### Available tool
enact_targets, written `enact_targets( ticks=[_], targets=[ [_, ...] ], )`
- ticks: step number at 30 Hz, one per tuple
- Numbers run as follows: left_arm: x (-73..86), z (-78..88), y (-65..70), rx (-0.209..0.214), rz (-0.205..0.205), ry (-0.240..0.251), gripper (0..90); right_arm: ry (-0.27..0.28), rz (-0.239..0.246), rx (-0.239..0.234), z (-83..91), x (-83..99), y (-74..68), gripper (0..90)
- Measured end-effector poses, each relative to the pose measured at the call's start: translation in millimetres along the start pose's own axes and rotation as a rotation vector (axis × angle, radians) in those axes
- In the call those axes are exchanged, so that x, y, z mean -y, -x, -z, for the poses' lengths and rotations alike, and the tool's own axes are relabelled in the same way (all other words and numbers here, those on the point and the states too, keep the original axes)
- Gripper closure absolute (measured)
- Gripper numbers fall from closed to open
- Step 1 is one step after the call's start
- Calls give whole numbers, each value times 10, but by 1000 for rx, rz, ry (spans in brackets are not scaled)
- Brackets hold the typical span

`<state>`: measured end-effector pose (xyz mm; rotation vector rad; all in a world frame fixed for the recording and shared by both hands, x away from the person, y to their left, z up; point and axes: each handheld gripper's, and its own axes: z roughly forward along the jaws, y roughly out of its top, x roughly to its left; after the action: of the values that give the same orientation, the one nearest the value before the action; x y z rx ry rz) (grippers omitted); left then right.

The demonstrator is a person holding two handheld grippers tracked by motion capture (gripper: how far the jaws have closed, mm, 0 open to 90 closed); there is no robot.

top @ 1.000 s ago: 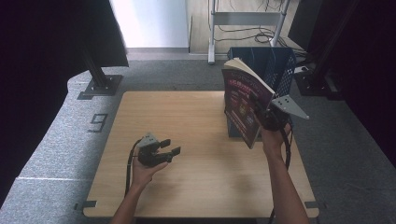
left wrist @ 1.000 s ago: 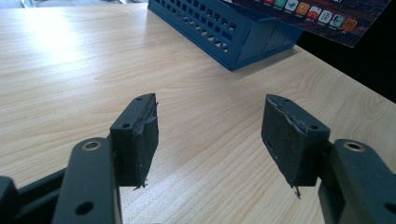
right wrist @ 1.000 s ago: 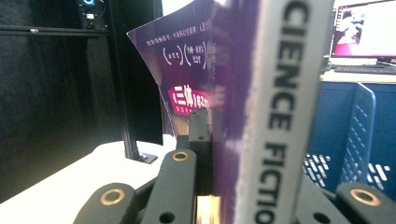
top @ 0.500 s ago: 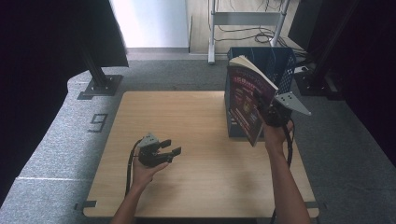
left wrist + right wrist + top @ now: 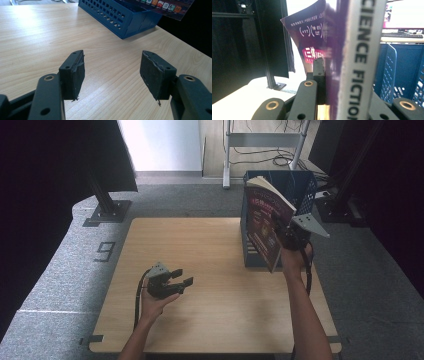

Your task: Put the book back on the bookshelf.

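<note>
High view is looking forward and down from above the person's side, taking in the whole table point(image 5: 210, 265). Left gripper view is riding low, close over the tabletop, facing the blue crate point(image 5: 120, 17) (also sitting at the high view's far right). Right gripper view is pressing right up against the book point(image 5: 359, 57), crate behind.

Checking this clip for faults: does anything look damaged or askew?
Yes. The left tool's pads are frayed and chipped along their edges. The book in the right tool hangs tilted, front cover bowing away, beside the blue crate.
</note>
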<state>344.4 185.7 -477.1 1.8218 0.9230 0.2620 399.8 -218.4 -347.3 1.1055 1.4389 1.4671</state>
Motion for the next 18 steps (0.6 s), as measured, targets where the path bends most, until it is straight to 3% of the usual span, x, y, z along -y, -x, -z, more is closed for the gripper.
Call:
enact_targets(
  ticks=[5, 18],
  targets=[
    [5, -11, 3, 0, -2, -4, 369, -16, 8, 11, -93, 18, 0, 818],
    [15, -17, -6, -2, -3, -11, 369, -15, -31, 38, -189, 58, 84, 818]
  ],
)
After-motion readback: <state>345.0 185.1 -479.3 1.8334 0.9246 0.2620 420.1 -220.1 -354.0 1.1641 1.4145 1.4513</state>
